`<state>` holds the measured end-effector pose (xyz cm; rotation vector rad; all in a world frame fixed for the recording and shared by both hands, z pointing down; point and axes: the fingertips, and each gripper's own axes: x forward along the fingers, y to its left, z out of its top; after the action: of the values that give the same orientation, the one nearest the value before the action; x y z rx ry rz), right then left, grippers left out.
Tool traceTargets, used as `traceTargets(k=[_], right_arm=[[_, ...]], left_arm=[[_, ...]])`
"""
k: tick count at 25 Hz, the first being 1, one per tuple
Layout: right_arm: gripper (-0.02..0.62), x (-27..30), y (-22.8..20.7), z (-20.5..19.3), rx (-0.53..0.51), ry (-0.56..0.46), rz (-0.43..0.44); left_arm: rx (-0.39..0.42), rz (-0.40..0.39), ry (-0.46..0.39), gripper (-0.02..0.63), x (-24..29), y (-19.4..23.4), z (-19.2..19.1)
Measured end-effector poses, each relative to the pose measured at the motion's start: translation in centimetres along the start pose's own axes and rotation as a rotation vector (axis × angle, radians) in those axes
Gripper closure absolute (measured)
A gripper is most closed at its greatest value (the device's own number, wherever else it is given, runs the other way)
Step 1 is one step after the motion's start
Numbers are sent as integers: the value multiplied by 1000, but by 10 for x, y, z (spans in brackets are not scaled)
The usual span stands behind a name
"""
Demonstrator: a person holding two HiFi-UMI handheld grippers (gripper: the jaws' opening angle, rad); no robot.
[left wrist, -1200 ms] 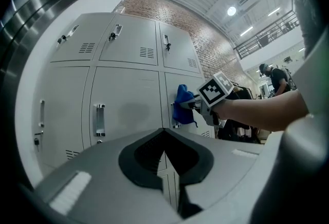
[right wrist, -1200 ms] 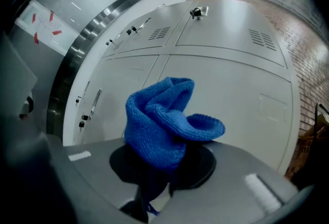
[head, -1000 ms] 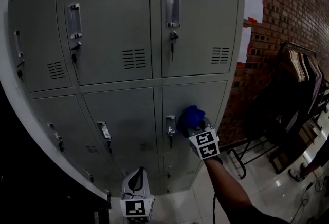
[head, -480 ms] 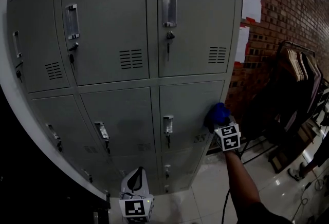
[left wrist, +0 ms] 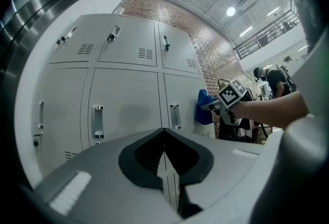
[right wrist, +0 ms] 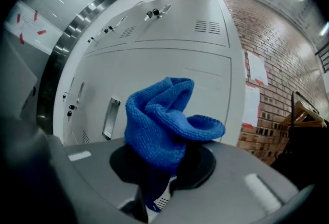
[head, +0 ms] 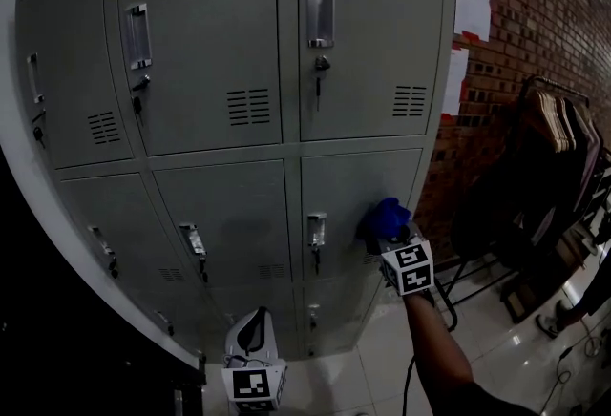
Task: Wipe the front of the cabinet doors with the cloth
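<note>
Right claw: clenched on the blue knitted cloth. The bunched fabric bulges out ahead of the jaws and its tail hangs down between them.
Cloth position: lower right of centre in the head view, against the middle-row right door of the grey locker cabinet. It sits between the door handle and the door's right edge.
Change: a second ago the cloth was just beside the handle, and half a second ago it was at the door's right edge. It has now come part of the way back to the left, at about the same height.
Meaning for the task: this is judged to be a side-to-side stroke in progress across one band of this door. That band has had passes in both directions. The panel above and below it, and the other doors, give no sign either way of having been wiped.
Left claw: jaws together on nothing. It is held low at the bottom centre of the head view, well apart from the doors, and its position is unchanged over the second.
Next move (judgement): carry on leftward toward the handle, then shift the band up or down.
Risk: the key hanging below the handle could snag the loose knit.
</note>
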<state>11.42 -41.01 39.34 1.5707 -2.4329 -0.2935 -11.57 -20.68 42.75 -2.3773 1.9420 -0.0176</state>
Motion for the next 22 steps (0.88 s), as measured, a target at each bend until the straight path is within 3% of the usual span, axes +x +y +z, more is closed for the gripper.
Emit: traceTargets(k=[5, 12, 16, 22], right_arm=[[515, 8, 63, 23, 11, -54, 104], [515, 36, 140, 21, 19, -27, 238], [515, 46, 140, 8, -29, -6, 230], [517, 38, 99, -12, -52, 28, 169]], left_arm=[[-1, 9, -3, 594, 1, 4, 0], [-34, -26, -19, 594, 4, -5, 5], [-4, -6, -12, 594, 2, -3, 1], [-10, 17, -6, 594, 1, 8, 1]])
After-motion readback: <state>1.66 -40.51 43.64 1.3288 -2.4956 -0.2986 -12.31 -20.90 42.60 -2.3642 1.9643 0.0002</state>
